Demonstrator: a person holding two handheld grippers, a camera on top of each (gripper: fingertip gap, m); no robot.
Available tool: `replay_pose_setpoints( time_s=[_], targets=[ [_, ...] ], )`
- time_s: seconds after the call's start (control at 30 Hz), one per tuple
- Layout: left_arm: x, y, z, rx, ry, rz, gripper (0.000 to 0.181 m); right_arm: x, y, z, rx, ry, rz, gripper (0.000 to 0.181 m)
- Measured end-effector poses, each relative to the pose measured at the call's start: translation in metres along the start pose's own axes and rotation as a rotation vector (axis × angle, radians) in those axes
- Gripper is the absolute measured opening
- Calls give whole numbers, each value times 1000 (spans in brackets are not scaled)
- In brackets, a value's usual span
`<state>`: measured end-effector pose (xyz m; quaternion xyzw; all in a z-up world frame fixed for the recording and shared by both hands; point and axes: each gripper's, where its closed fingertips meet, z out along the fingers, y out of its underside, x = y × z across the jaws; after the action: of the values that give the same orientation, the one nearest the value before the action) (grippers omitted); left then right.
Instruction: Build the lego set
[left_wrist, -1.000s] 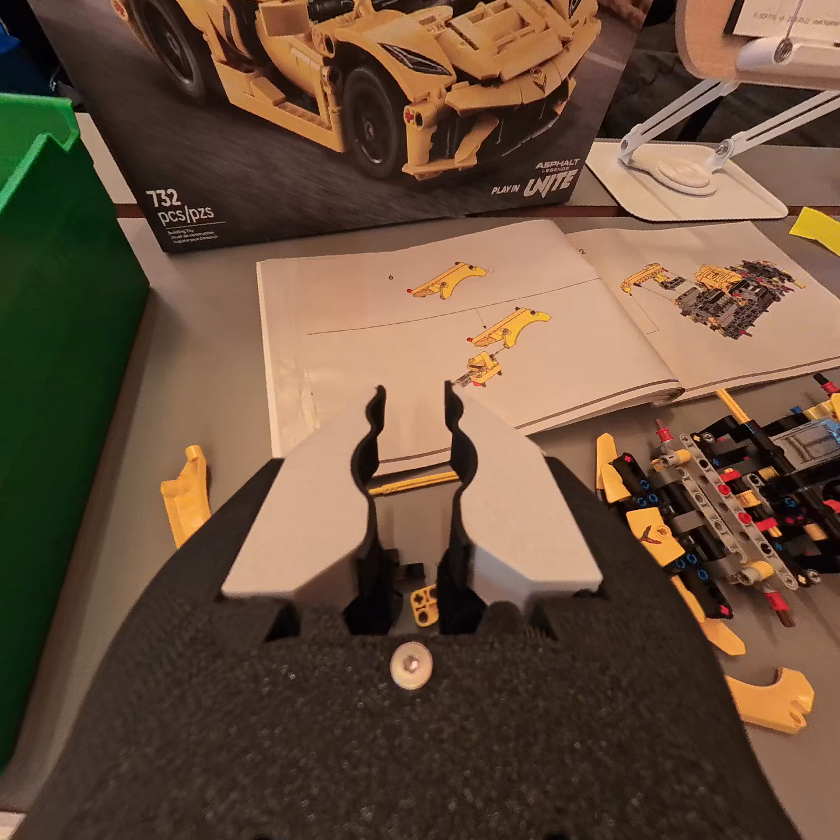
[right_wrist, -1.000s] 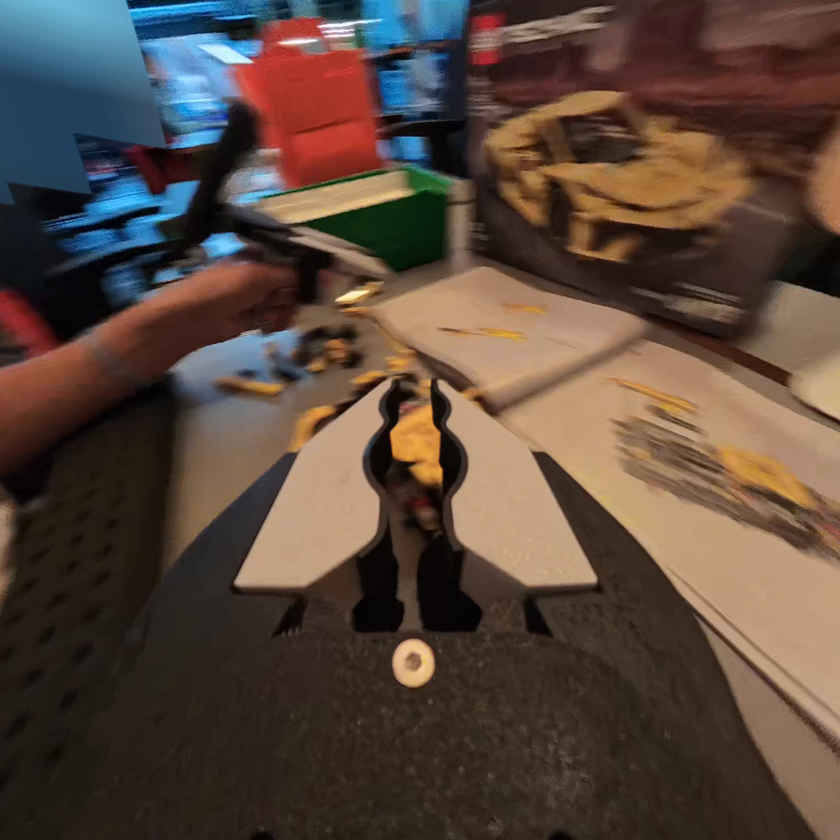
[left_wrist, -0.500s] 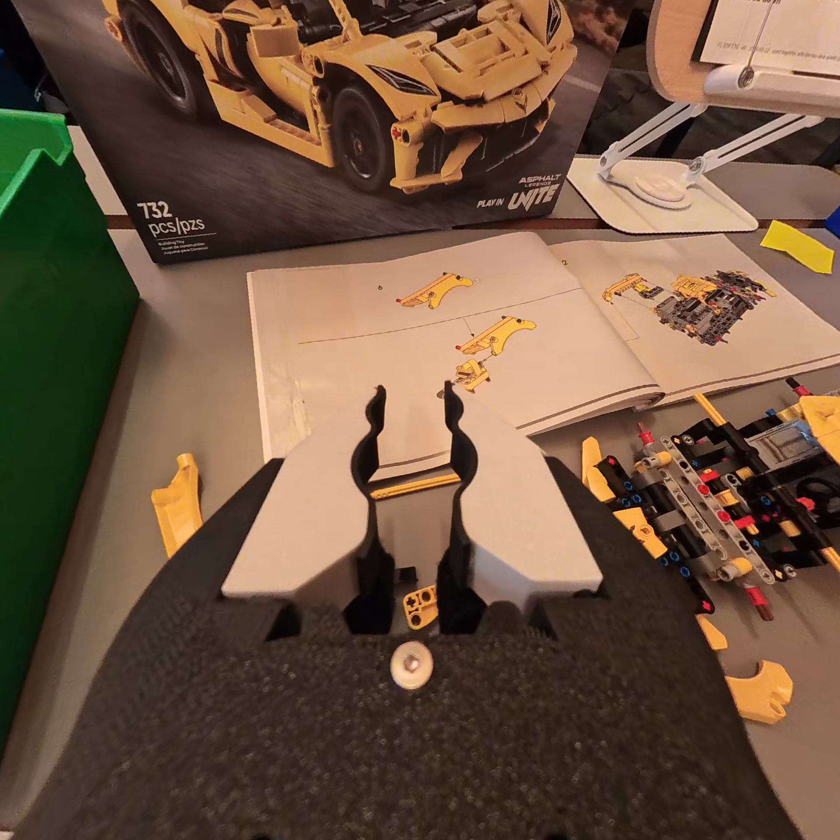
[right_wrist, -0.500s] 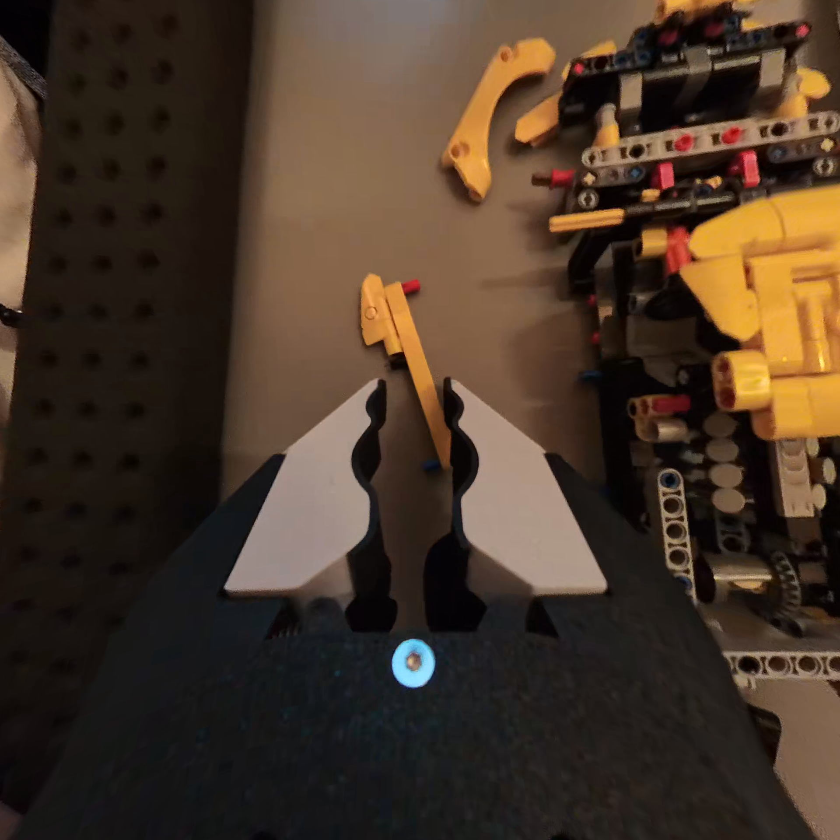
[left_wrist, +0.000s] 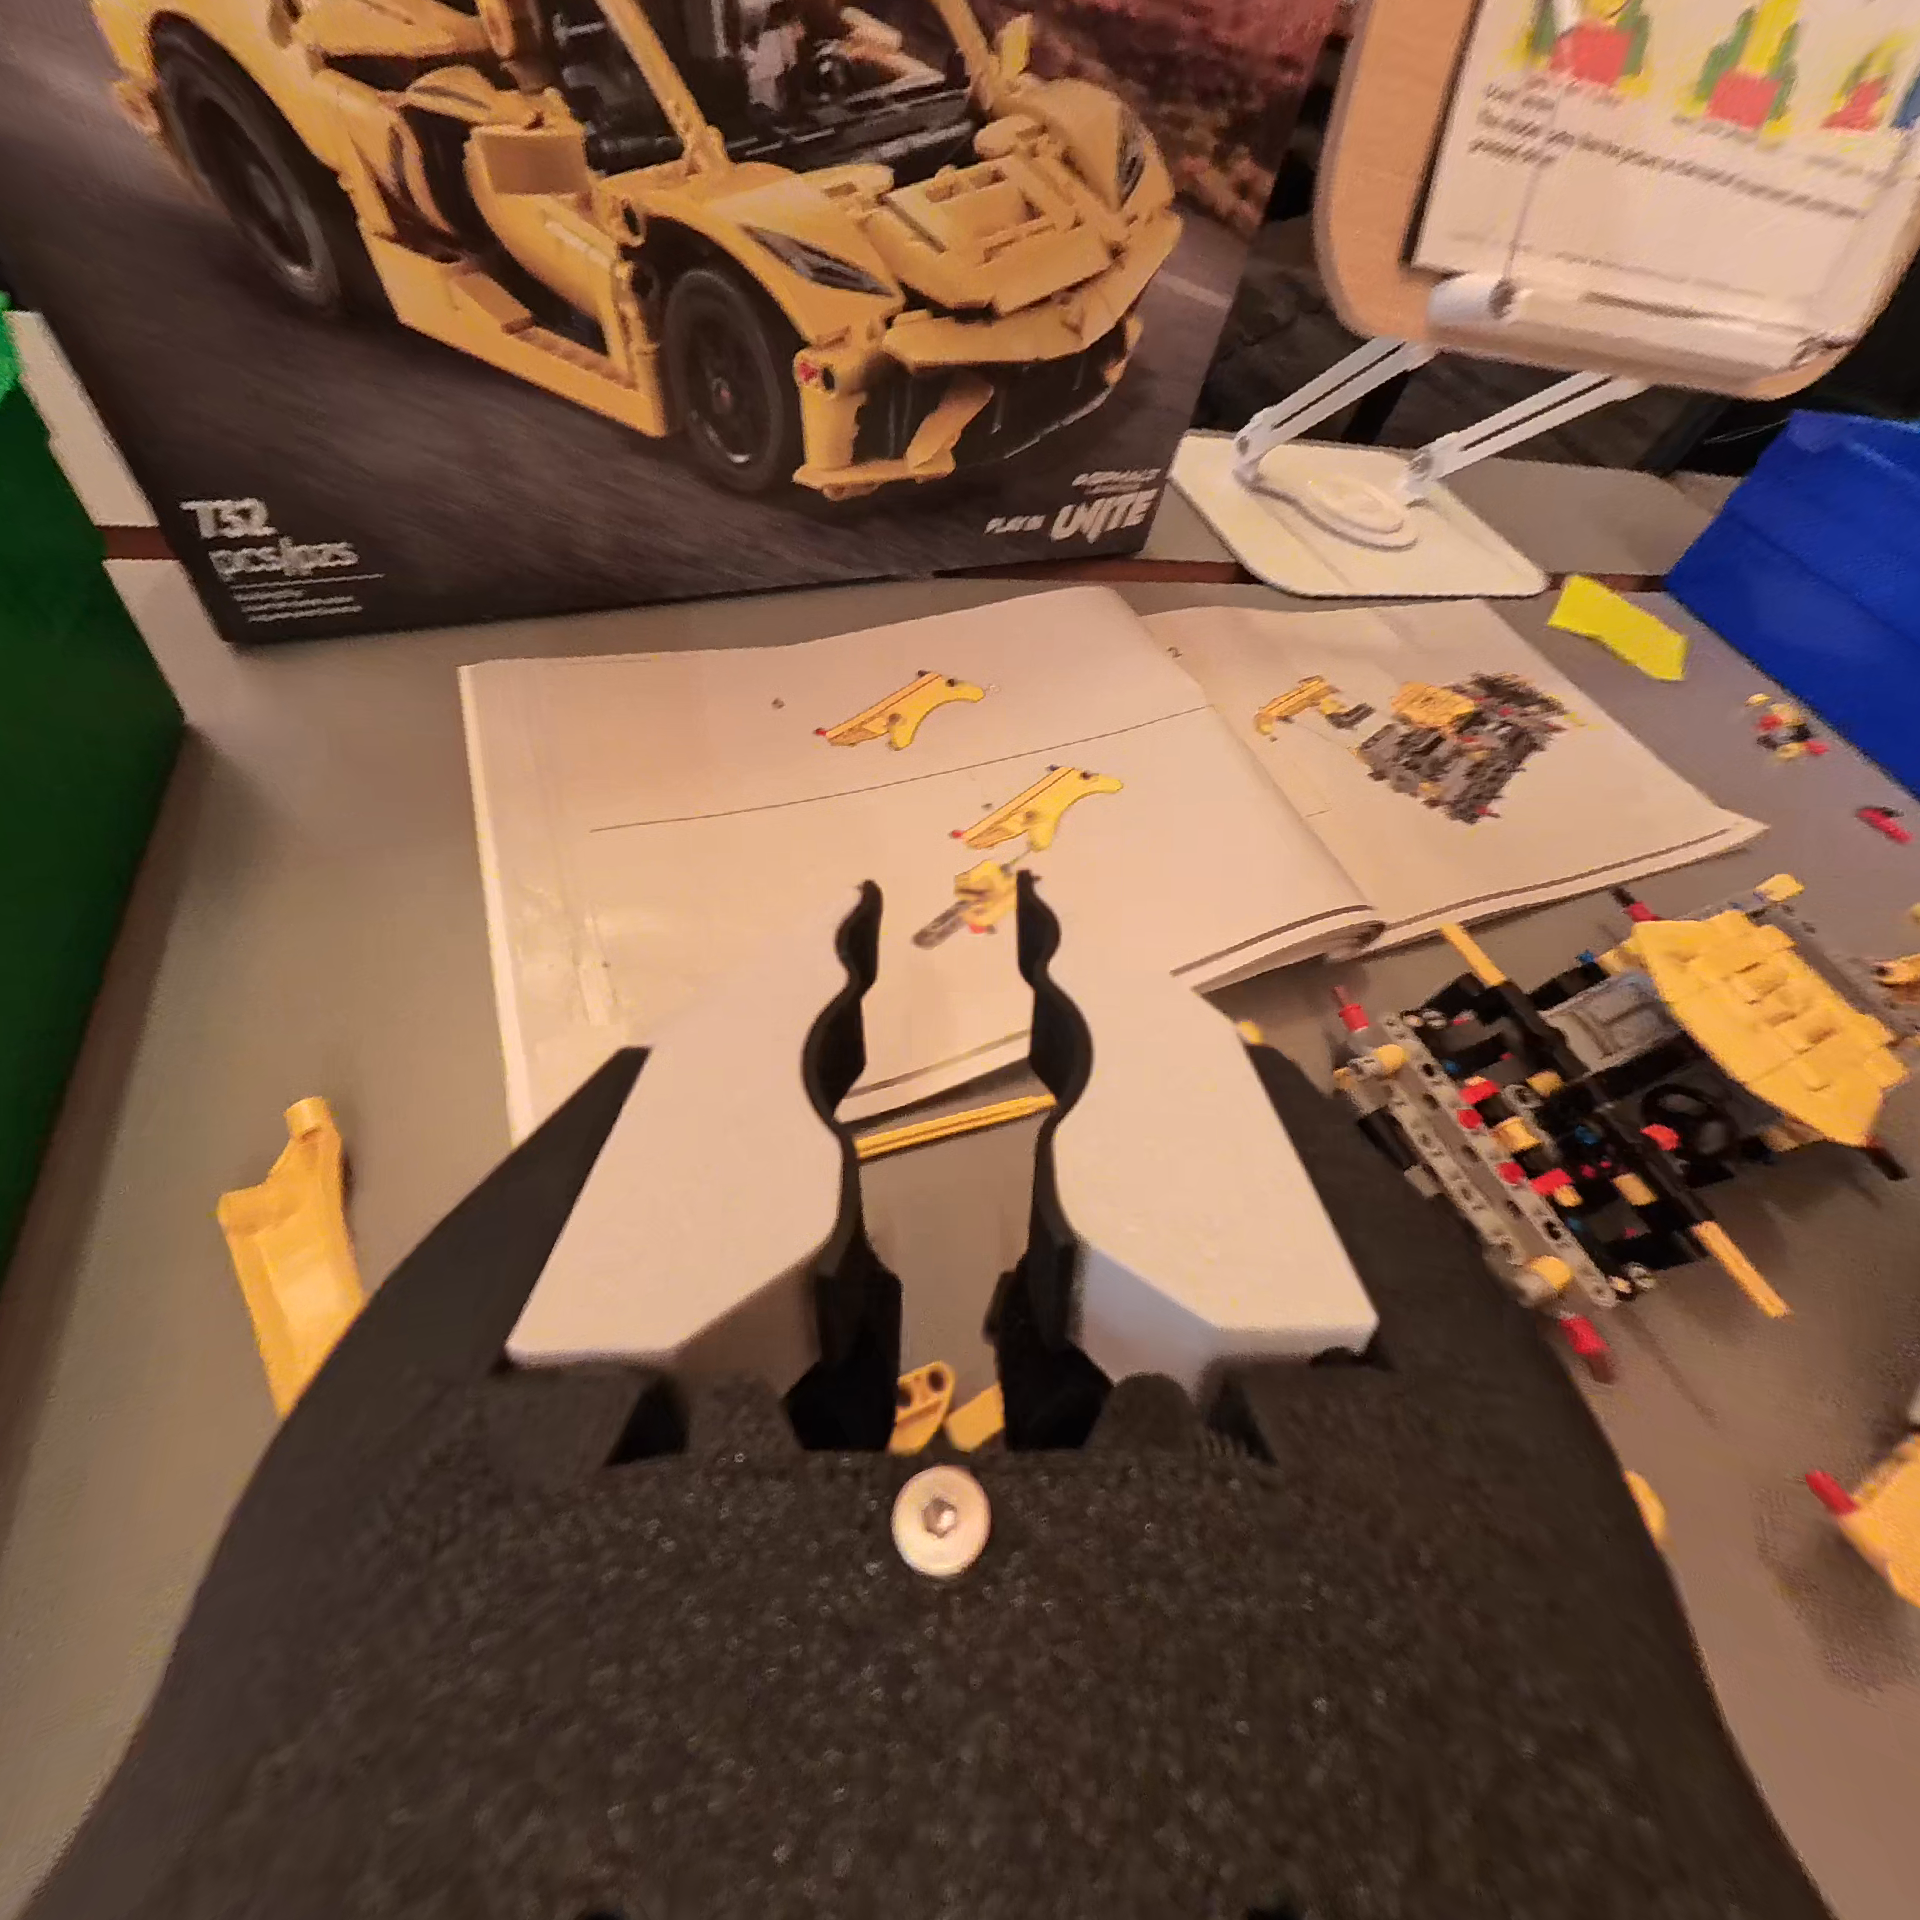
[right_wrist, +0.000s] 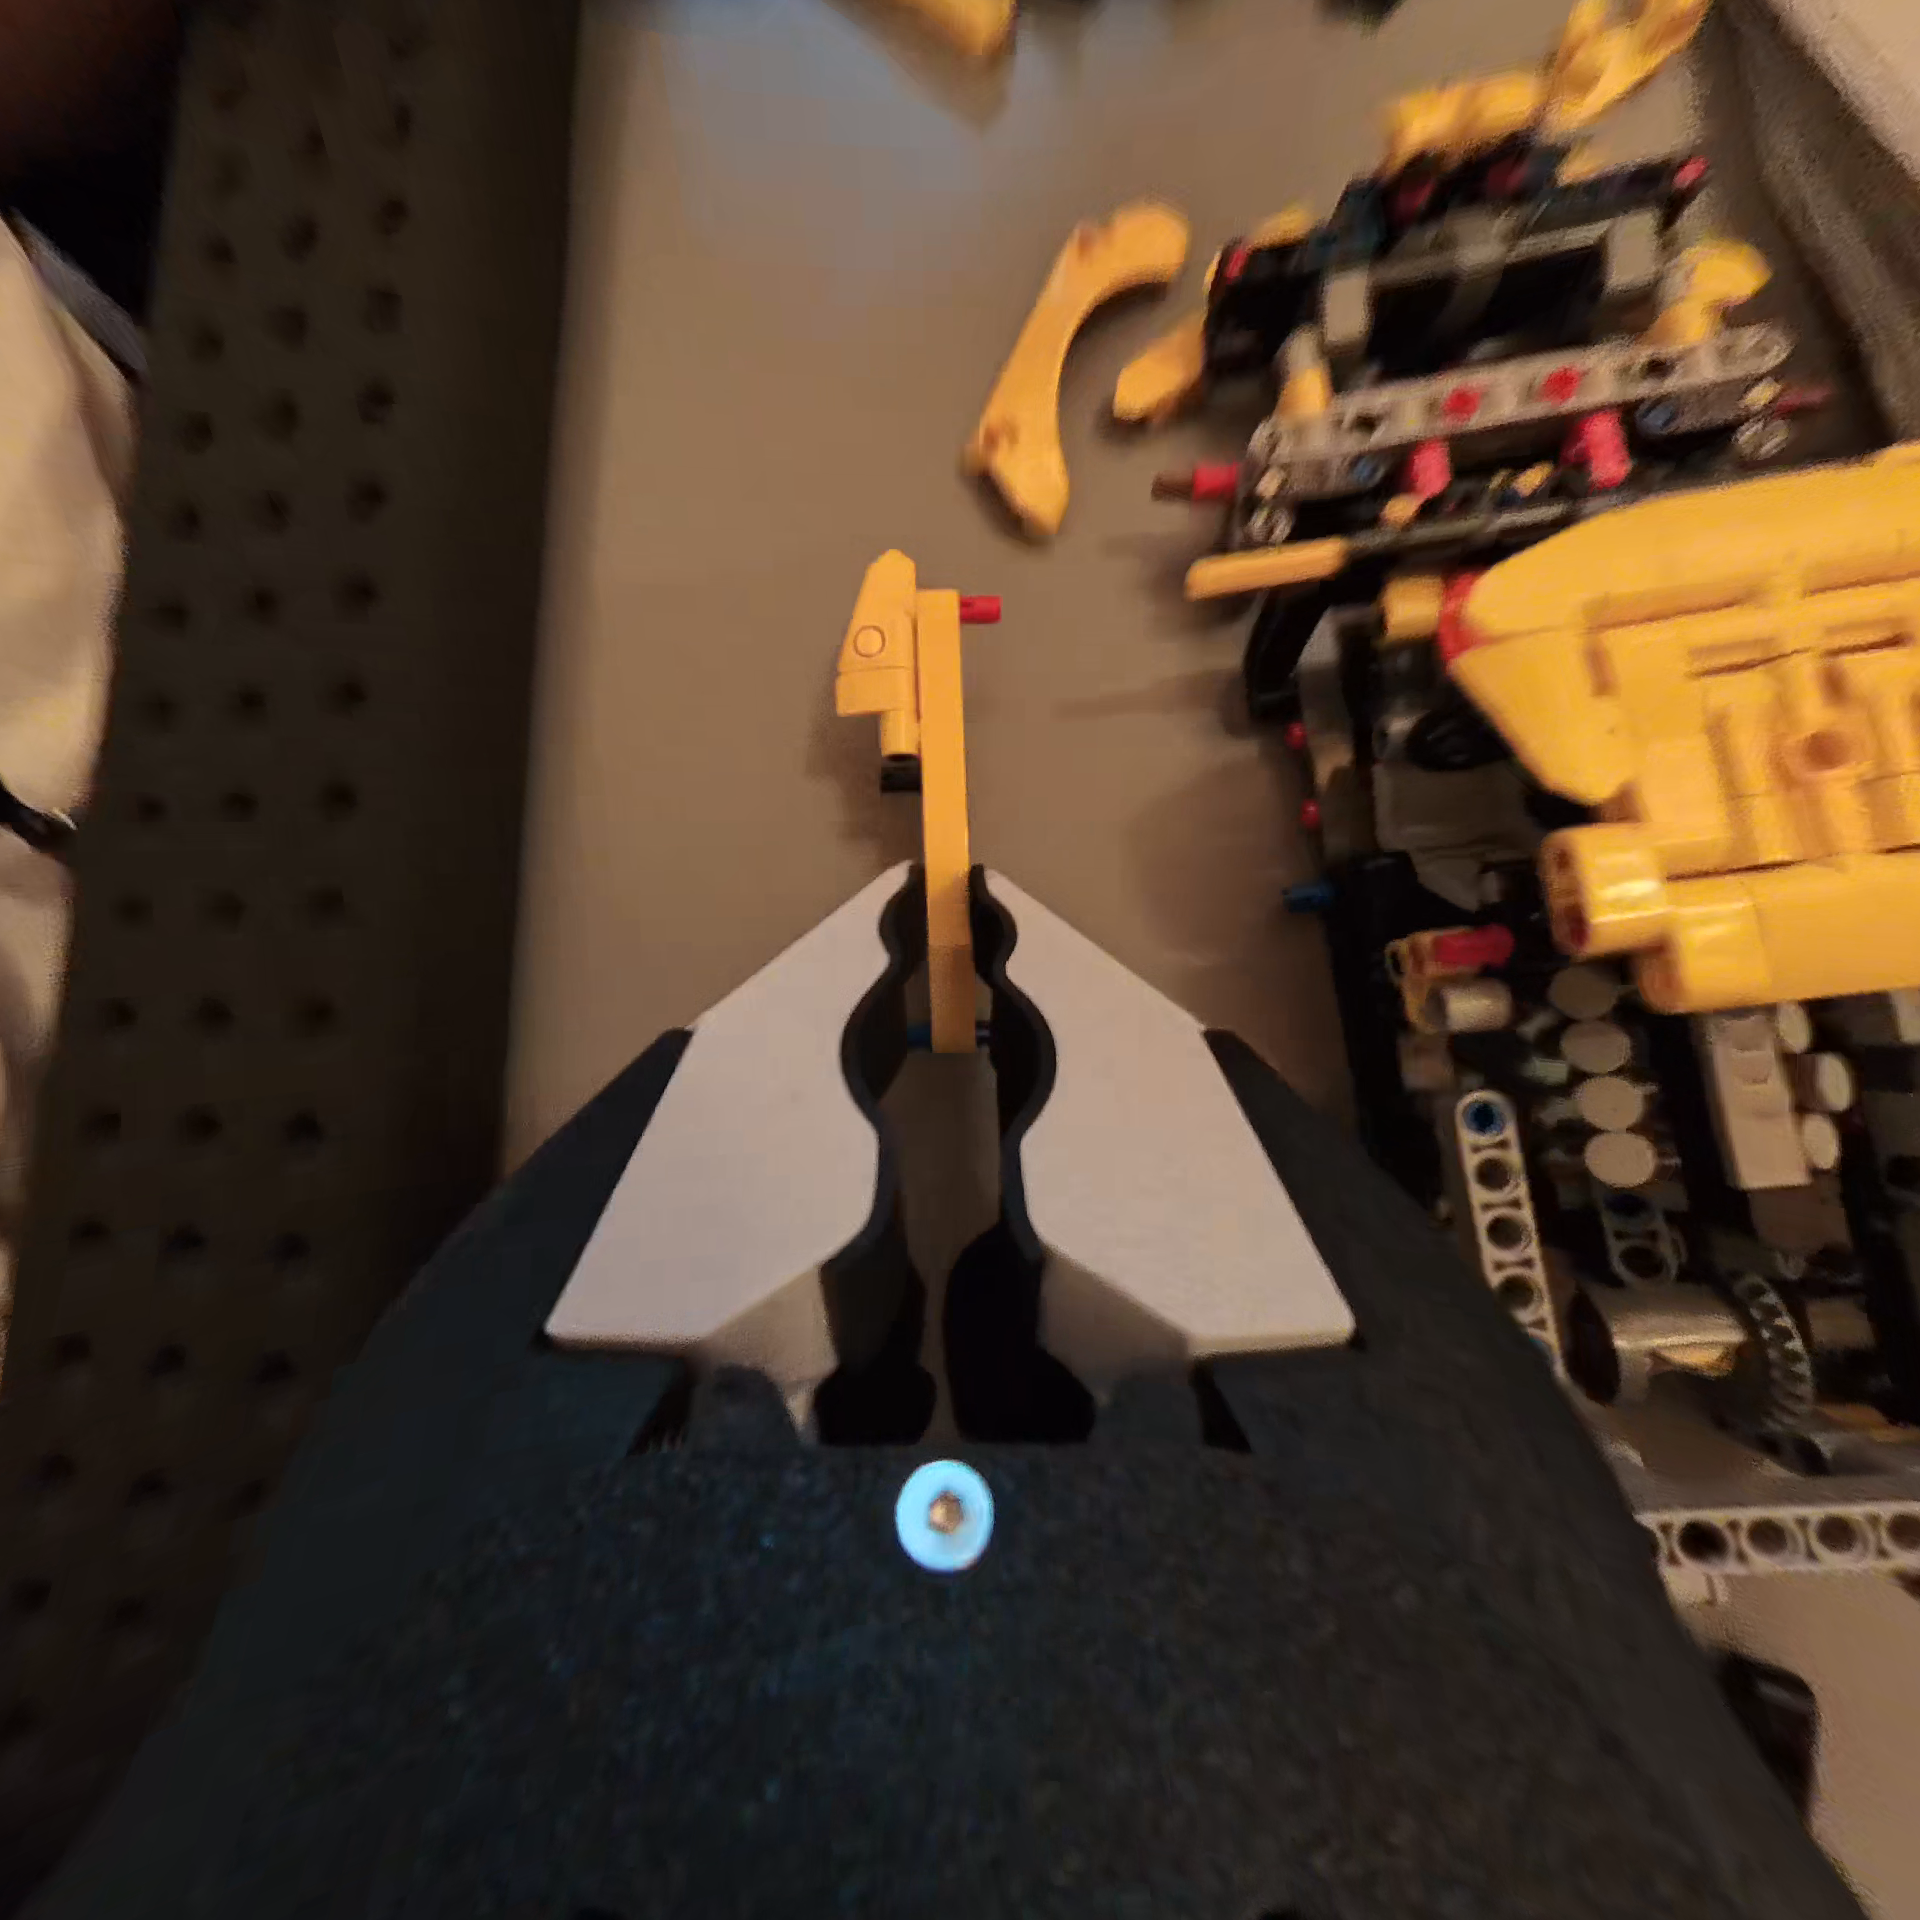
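Right gripper (right_wrist: 943, 883) pinches a long yellow plastic lego beam (right_wrist: 943, 831). Left gripper (left_wrist: 943, 904) spread, empty. Green plastic bin (left_wrist: 62, 831) and blue plastic bin (left_wrist: 1808, 592): contents hidden.

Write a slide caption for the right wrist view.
Right gripper closed on a yellow piece beside the half-built car.

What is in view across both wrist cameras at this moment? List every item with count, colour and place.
Set box: one, dark with a yellow car picture, upright behind the booklet.
Instruction booklet: one, white, open on the table.
Car assembly: one, yellow, black and grey, right of the booklet.
Small yellow subassembly: one, with a red pin, between the right fingers.
Curved panels: at least two loose, yellow.
Yellow axle: one, at the booklet's edge.
Green bin: one, far left.
Blue bin: one, far right.
Document stand: one, white.
Left gripper: open, empty.
Right gripper: shut on the subassembly.
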<state>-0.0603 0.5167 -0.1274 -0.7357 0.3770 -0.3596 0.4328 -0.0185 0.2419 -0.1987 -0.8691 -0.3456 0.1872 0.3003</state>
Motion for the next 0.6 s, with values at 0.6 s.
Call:
replay_pose_setpoints(
  time_s=[0.6],
  targets=[
    [186,-58,-95,346,1036,-15,24,24,-167,-95,1223,-560,561,6]
  ],
)
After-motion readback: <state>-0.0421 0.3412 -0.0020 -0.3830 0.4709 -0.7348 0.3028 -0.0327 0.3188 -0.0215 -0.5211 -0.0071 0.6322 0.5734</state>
